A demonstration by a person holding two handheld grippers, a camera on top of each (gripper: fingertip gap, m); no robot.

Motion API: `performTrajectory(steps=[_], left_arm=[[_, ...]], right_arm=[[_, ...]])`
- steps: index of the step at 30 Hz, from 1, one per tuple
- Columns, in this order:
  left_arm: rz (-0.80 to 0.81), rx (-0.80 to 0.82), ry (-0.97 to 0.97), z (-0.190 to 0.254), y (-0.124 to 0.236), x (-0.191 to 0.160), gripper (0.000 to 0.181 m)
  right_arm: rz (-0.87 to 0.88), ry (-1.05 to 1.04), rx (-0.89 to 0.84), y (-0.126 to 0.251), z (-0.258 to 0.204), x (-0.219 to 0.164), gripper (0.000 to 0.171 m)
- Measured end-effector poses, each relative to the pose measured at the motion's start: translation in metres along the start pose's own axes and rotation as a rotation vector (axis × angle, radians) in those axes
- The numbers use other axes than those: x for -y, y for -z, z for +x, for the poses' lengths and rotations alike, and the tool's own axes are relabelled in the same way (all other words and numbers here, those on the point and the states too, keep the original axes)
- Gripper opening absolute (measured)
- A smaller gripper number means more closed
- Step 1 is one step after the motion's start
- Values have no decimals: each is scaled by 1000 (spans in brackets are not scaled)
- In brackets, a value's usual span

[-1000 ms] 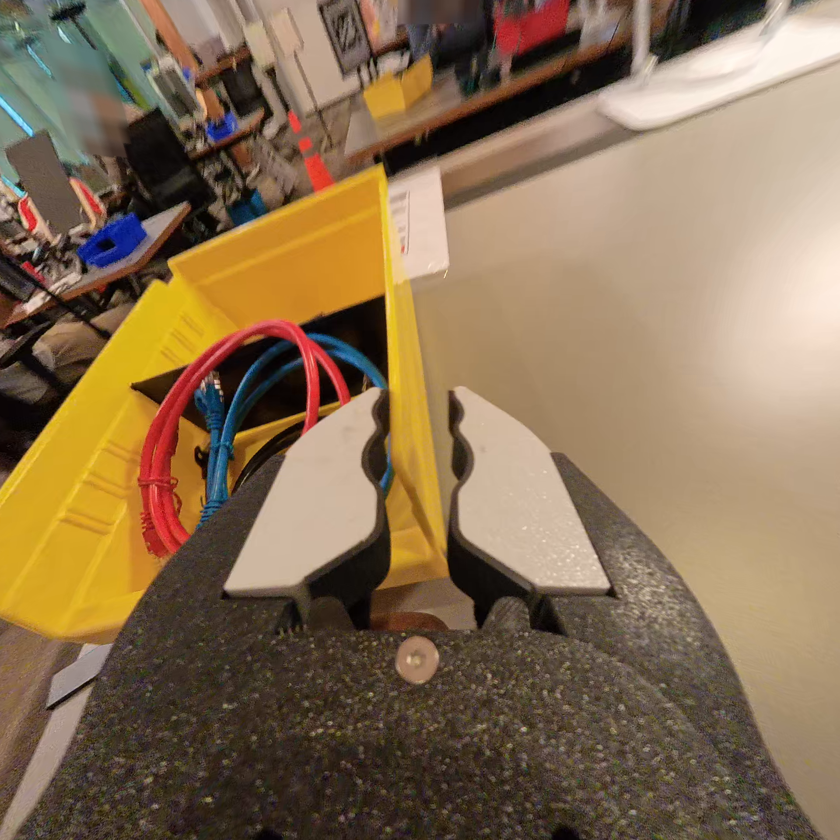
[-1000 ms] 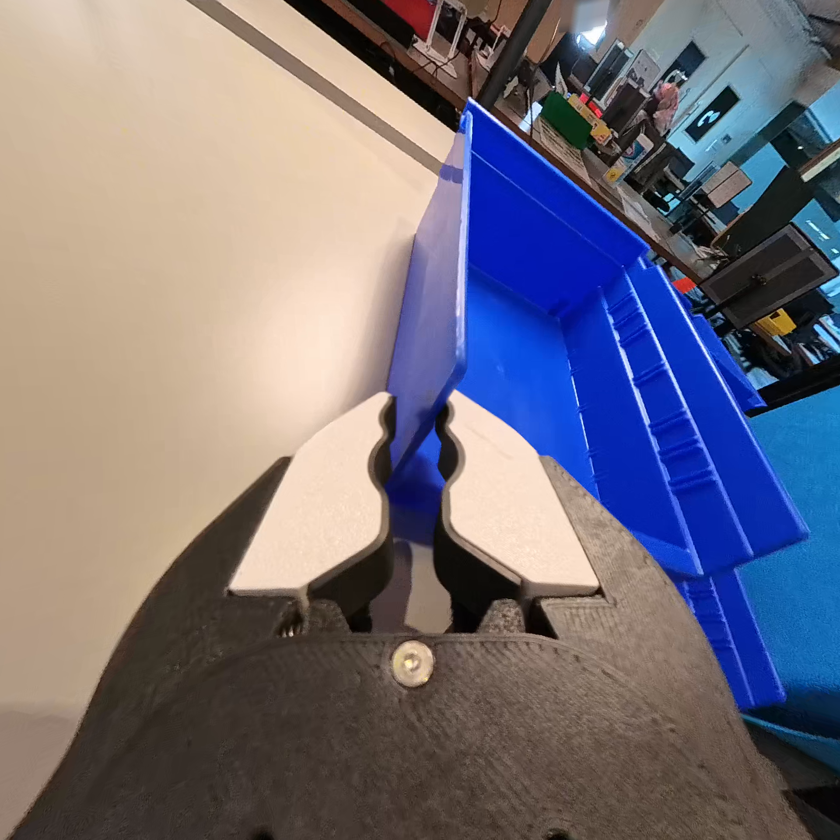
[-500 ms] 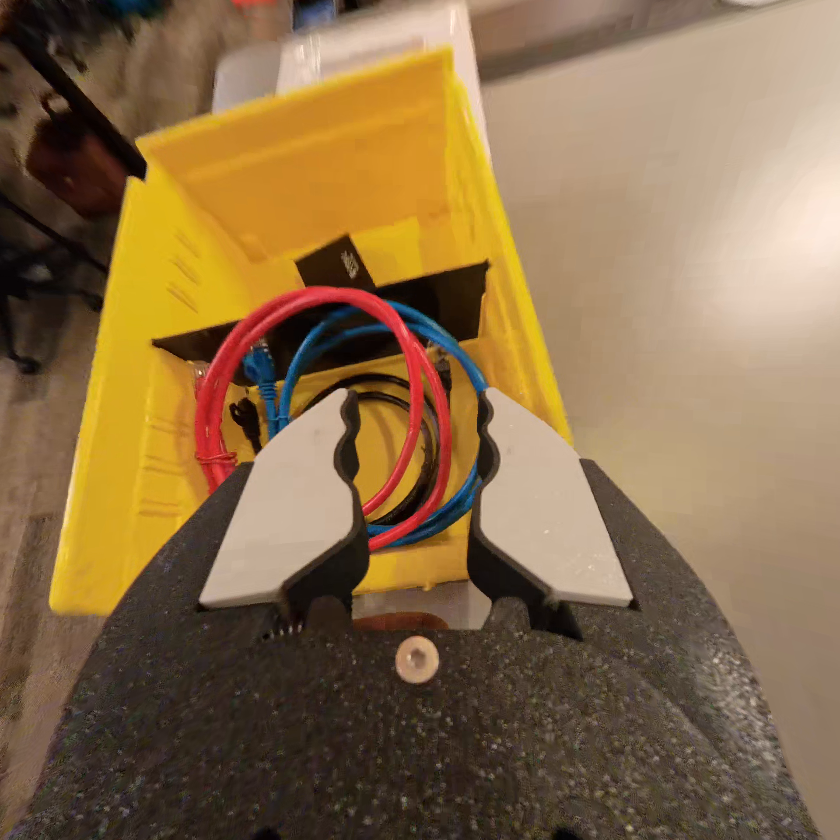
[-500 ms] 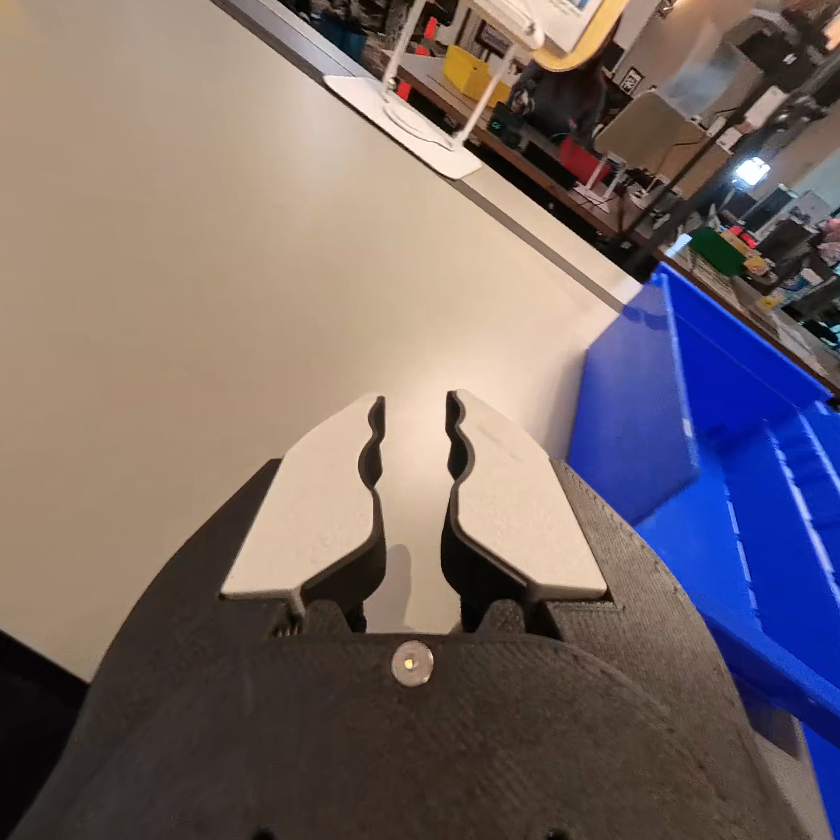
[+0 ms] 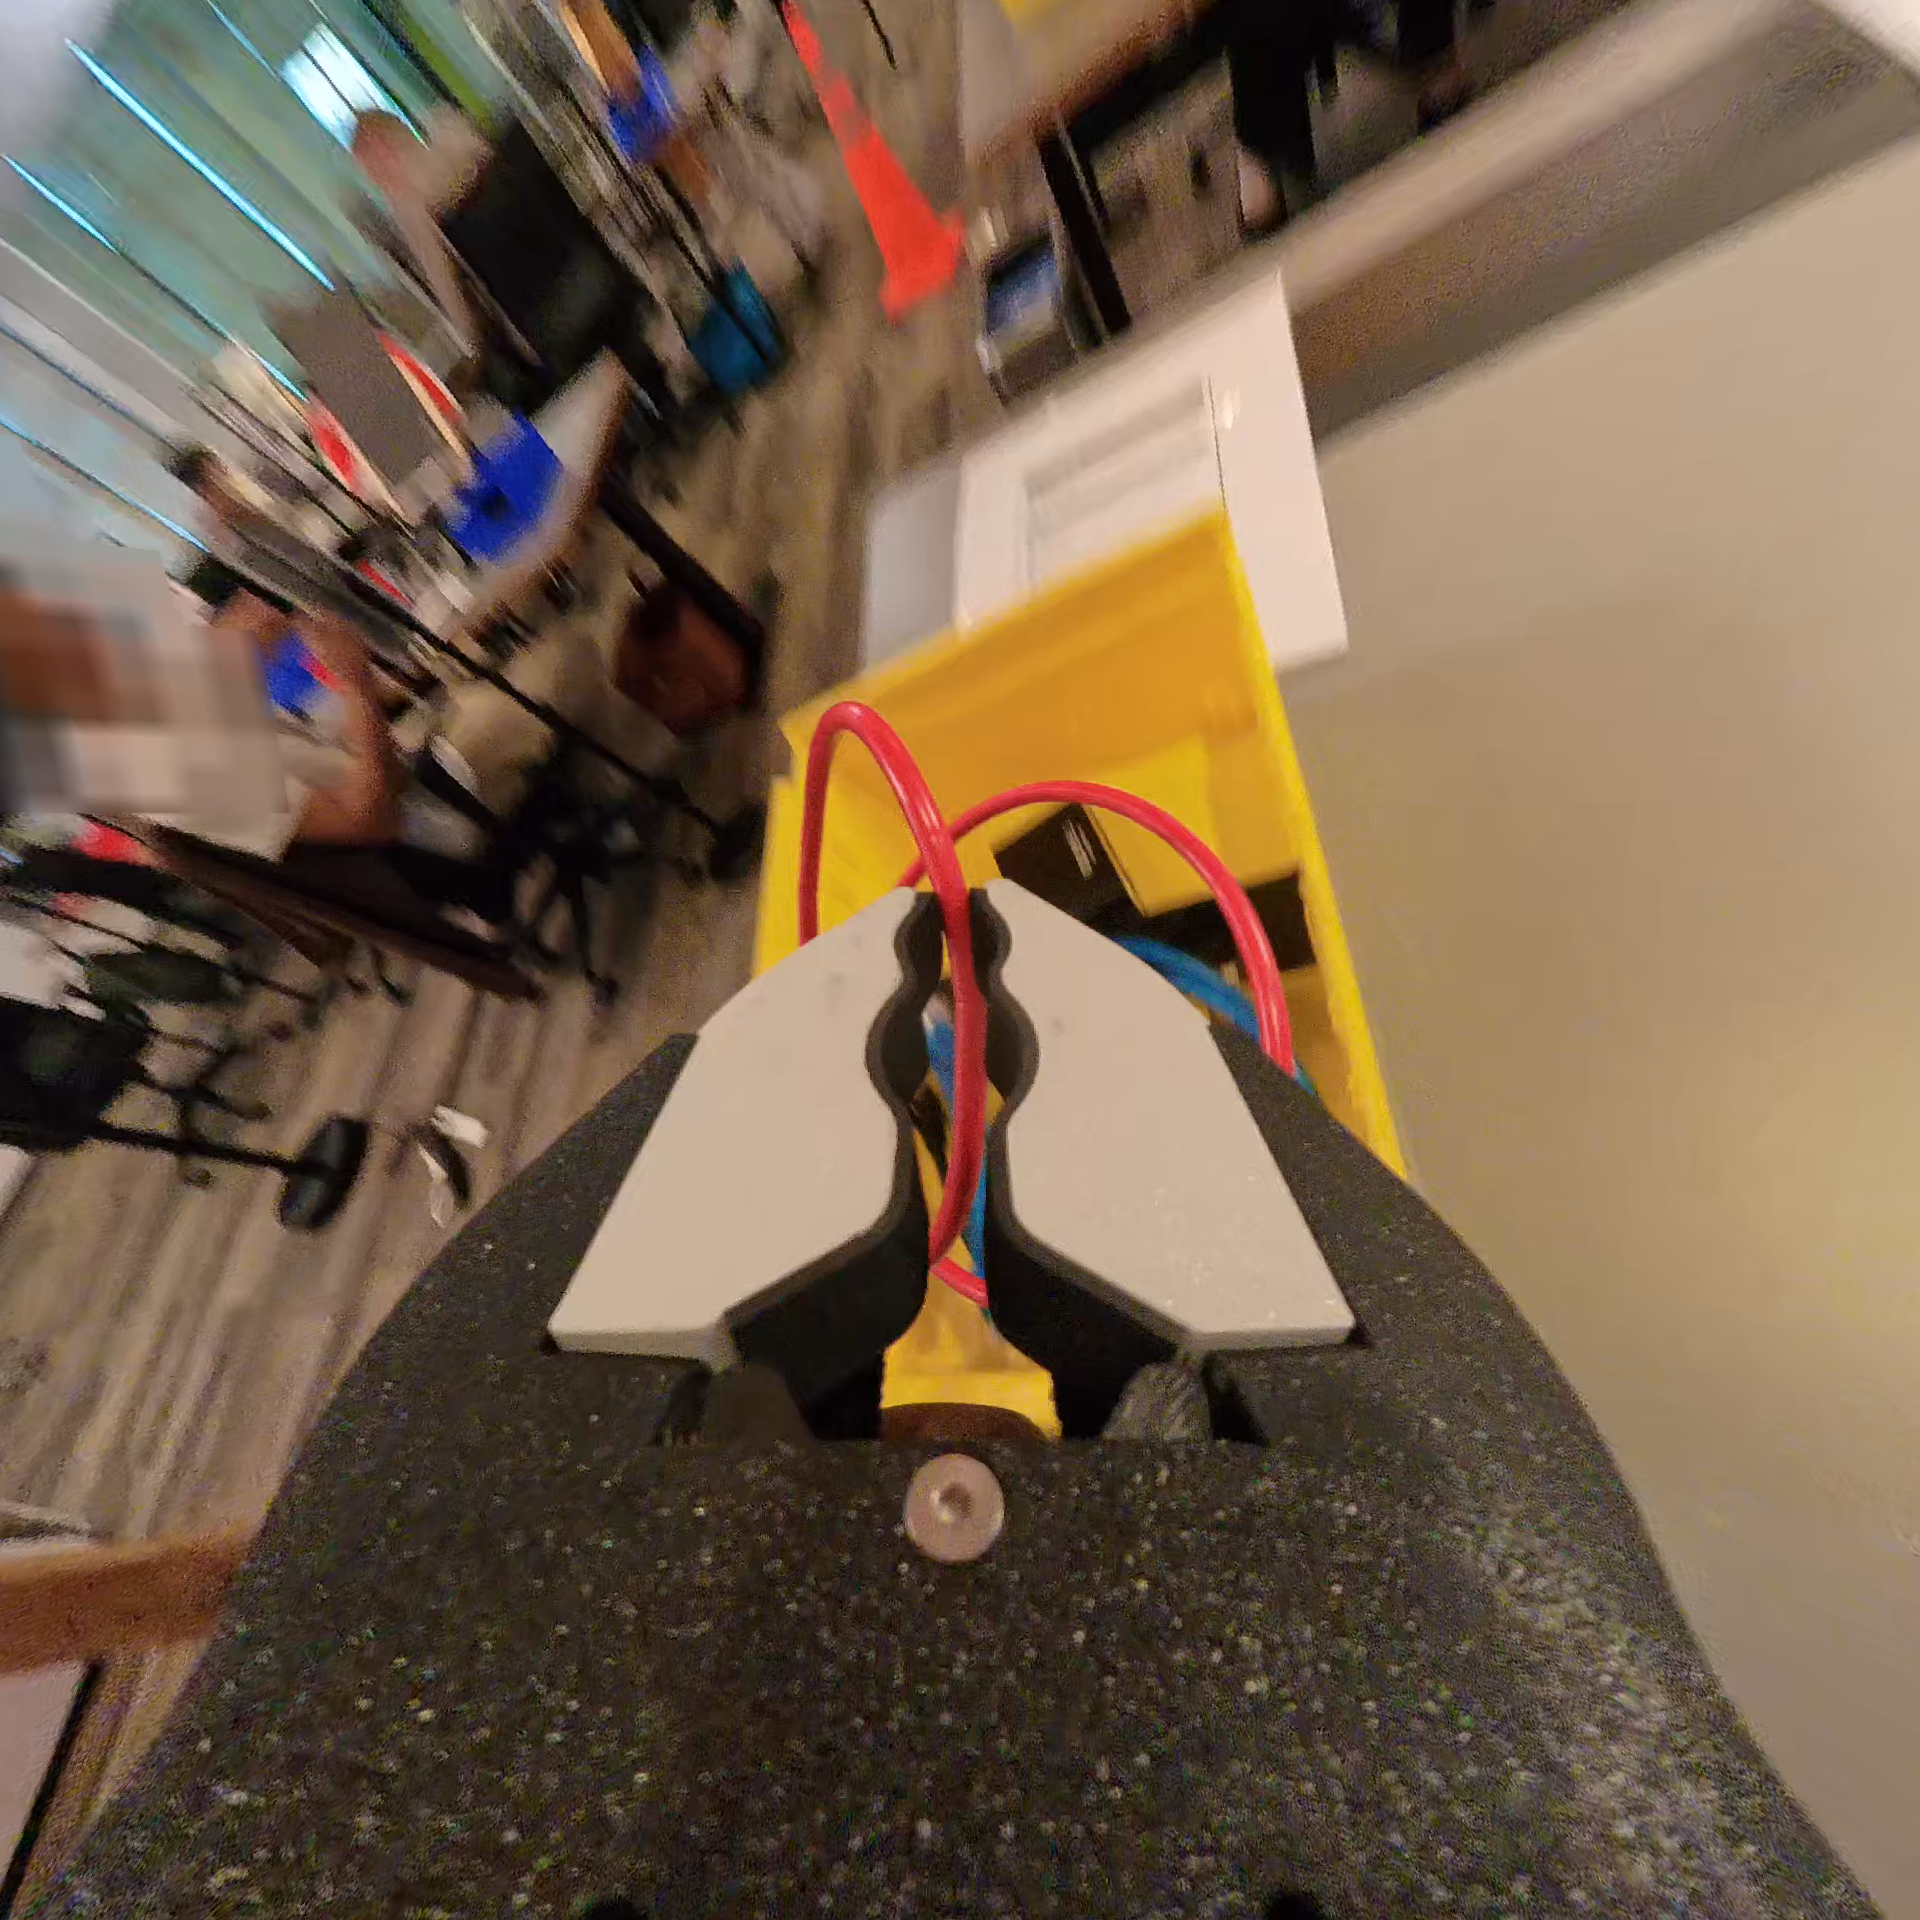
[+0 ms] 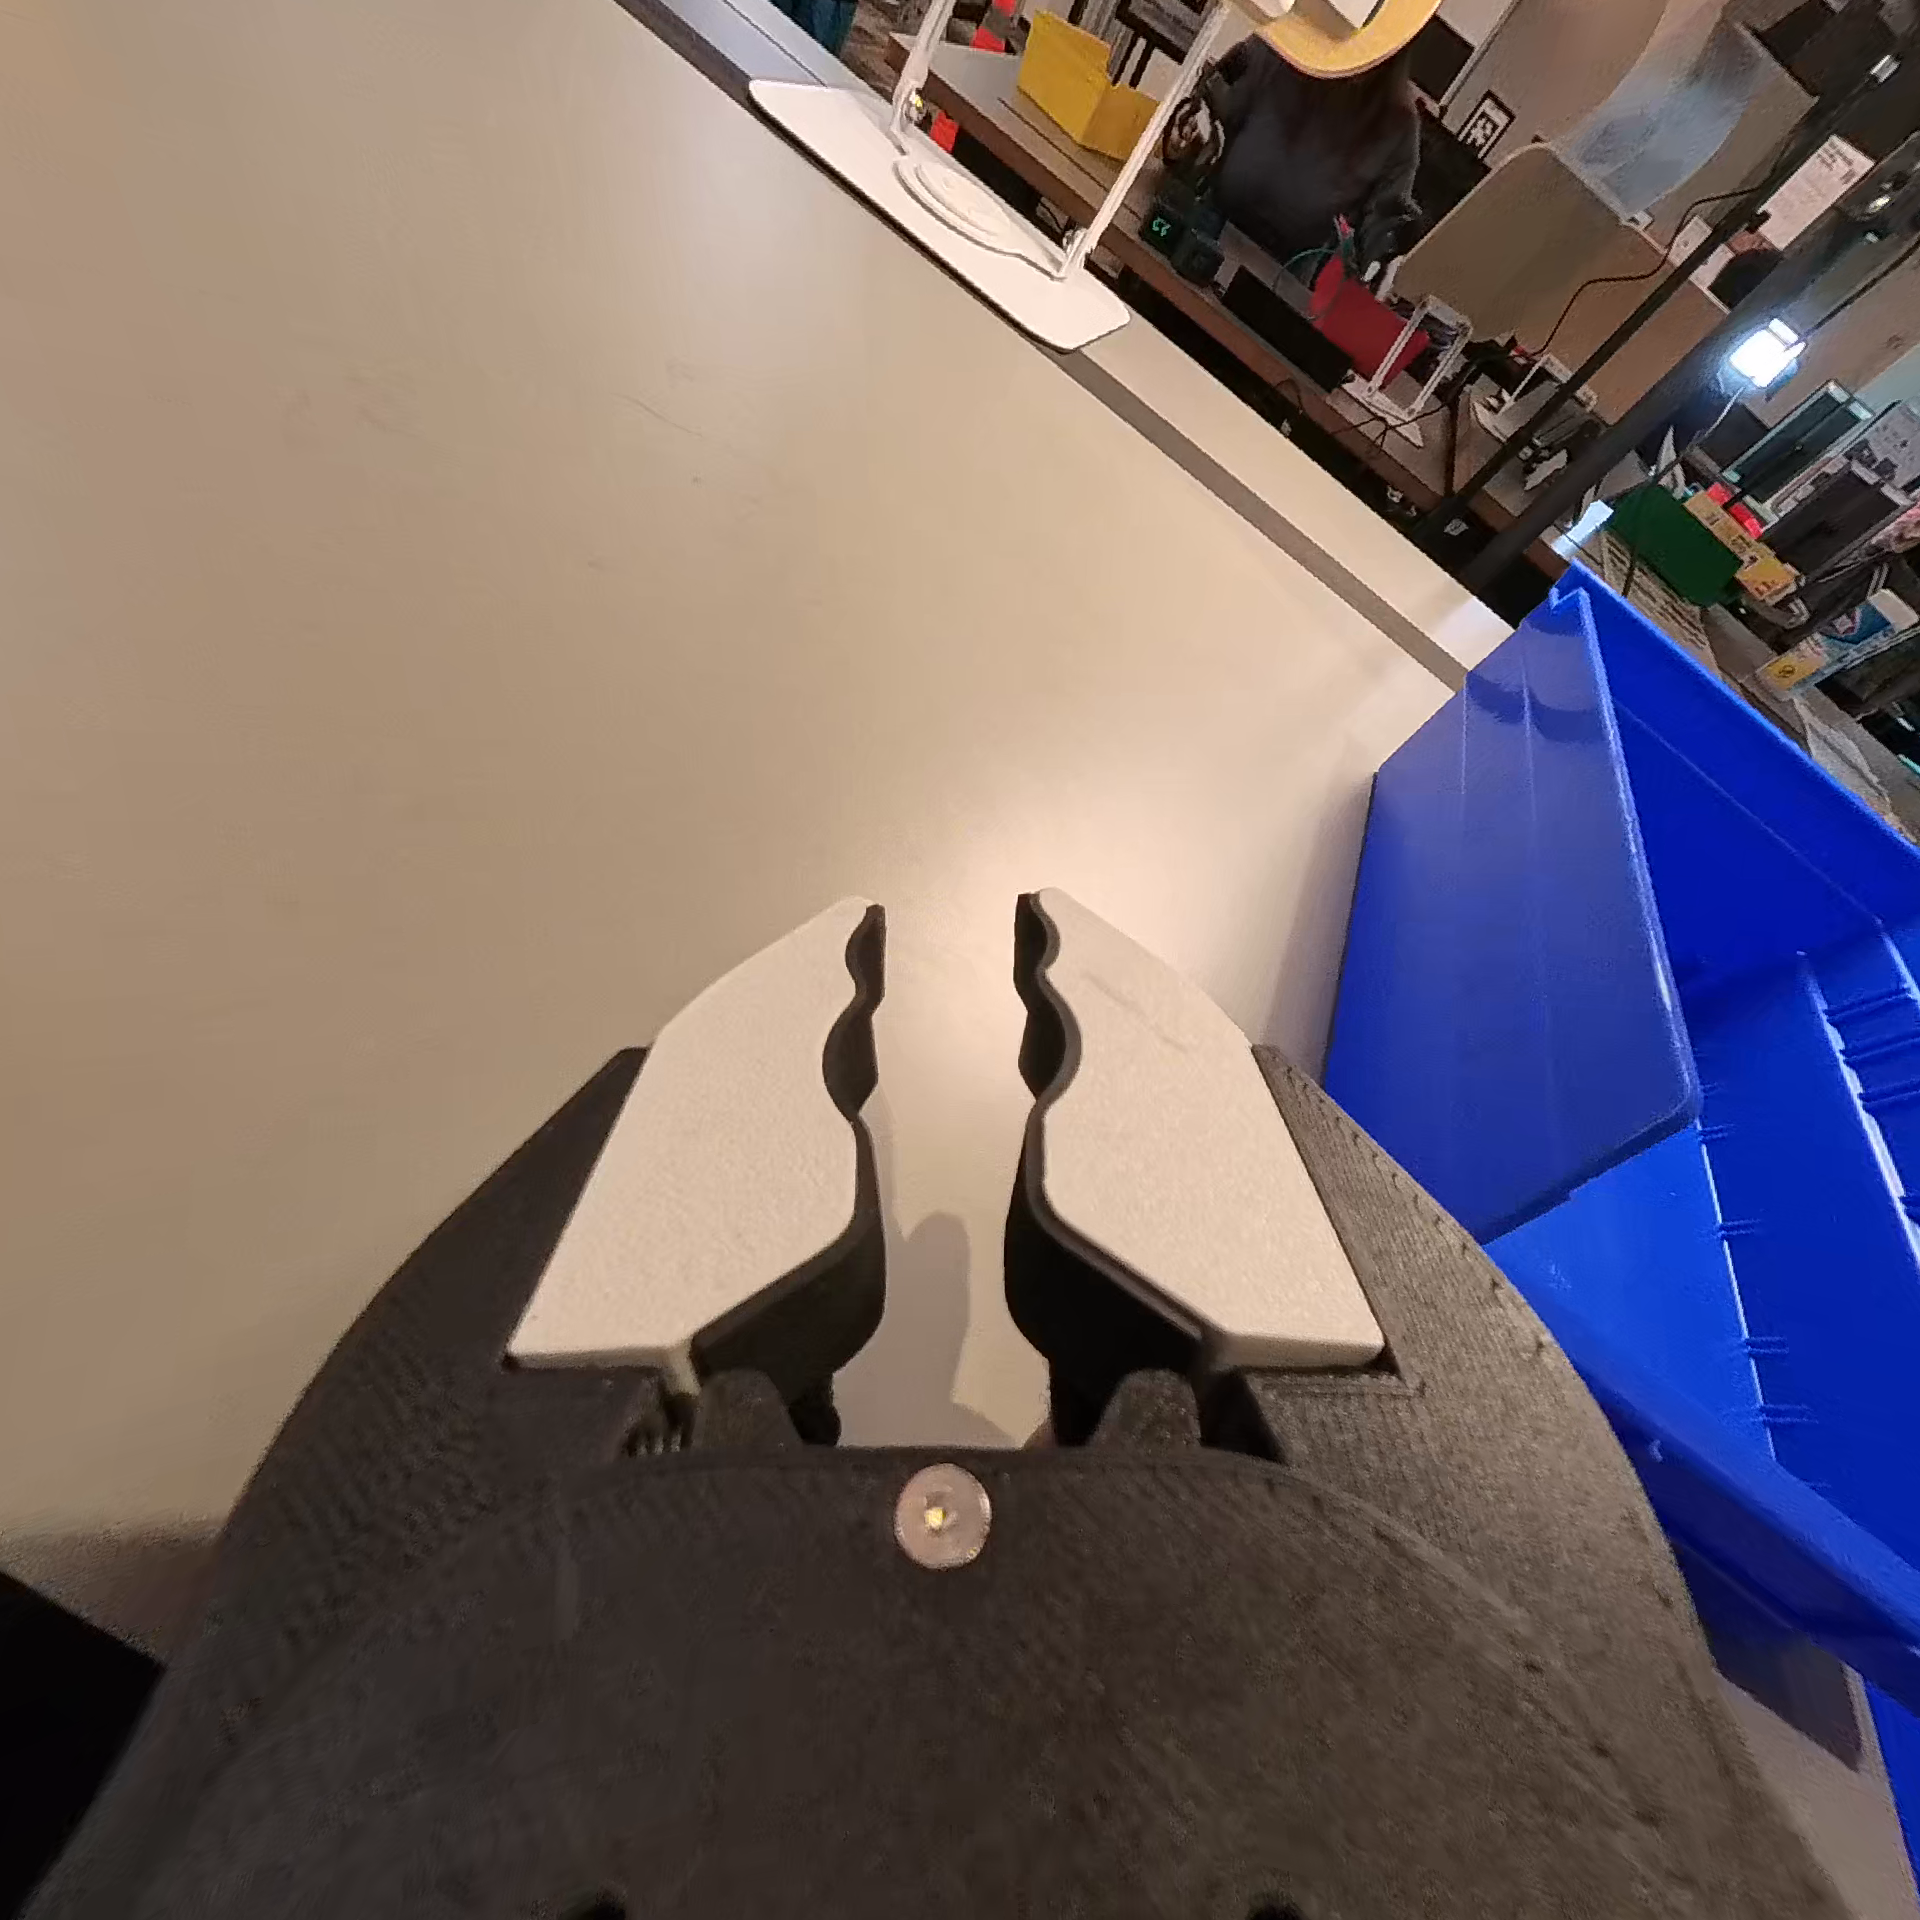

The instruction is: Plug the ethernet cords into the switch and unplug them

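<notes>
My left gripper (image 5: 949, 906) is shut on a coiled red ethernet cord (image 5: 961, 1049) and holds its loops up over the yellow bin (image 5: 1340, 997). A blue ethernet cord (image 5: 1174, 961) lies lower in the bin behind the fingers. A black box (image 5: 1070, 847), perhaps the switch, sits deeper in the bin. My right gripper (image 6: 949, 914) is open and empty over the bare beige table (image 6: 520, 582), just left of a blue bin (image 6: 1507, 987).
A white sheet (image 5: 1143, 499) lies beyond the yellow bin at the table's far end. The table edge and floor are left of the yellow bin. A white lamp base (image 6: 935, 197) stands at the far table edge. A person and desks are beyond. My hands' fingertips stand some 70 cm from each other.
My left gripper closed on the red cord and lifted it up out of the yellow bin. My right gripper swung left away from the blue bin's wall and opened a little wider.
</notes>
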State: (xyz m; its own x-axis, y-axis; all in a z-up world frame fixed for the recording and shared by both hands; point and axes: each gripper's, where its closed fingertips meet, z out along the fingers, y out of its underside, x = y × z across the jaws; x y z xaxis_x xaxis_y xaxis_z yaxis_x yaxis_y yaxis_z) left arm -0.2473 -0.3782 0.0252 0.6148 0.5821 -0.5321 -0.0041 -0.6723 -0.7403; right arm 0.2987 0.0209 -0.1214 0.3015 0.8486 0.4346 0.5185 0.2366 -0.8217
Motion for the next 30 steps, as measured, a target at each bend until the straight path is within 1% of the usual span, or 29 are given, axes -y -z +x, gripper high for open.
performTrajectory(steps=[2,4,6,9,11,13,15,17,20,22,24,25,26,27,28,30], left_arm=[[149,63,-43,-5,36,49,6],[309,86,-103,3,79,100,6],[439,16,-151,30,119,144,6],[544,-111,-214,81,161,187,6],[558,-177,-267,118,171,199,6],[547,-258,-299,159,165,199,6],[513,-358,-316,205,146,188,6],[453,-473,-329,255,118,165,6],[337,-649,-335,327,78,120,6],[321,-765,-302,364,67,100,6],[291,-831,-279,384,63,87,7],[278,-860,-289,390,63,81,11],[281,-907,-286,394,68,79,27],[290,-954,-268,394,75,78,39],[305,-999,-242,390,83,80,45],[363,-1046,-173,366,96,92,47]], right_arm=[[-4,13,-3,-1,-1,0,24],[-8,26,-7,-2,-2,-1,24],[-6,42,-12,-2,-3,0,24],[-9,71,-23,-2,-5,0,23],[-16,95,-30,-3,-7,-1,23],[-20,118,-40,-3,-8,-1,23],[-17,139,-48,-3,-9,-1,23],[-14,152,-48,-3,-11,-1,23],[-22,154,-33,-4,-13,-2,23],[-35,153,-17,-5,-14,-3,24],[-54,152,0,-7,-16,-6,25],[-64,154,7,-8,-17,-7,25],[-70,159,13,-10,-18,-8,25],[-76,164,18,-11,-18,-8,26],[-82,169,25,-12,-19,-9,26],[-86,173,40,-15,-20,-9,26]])
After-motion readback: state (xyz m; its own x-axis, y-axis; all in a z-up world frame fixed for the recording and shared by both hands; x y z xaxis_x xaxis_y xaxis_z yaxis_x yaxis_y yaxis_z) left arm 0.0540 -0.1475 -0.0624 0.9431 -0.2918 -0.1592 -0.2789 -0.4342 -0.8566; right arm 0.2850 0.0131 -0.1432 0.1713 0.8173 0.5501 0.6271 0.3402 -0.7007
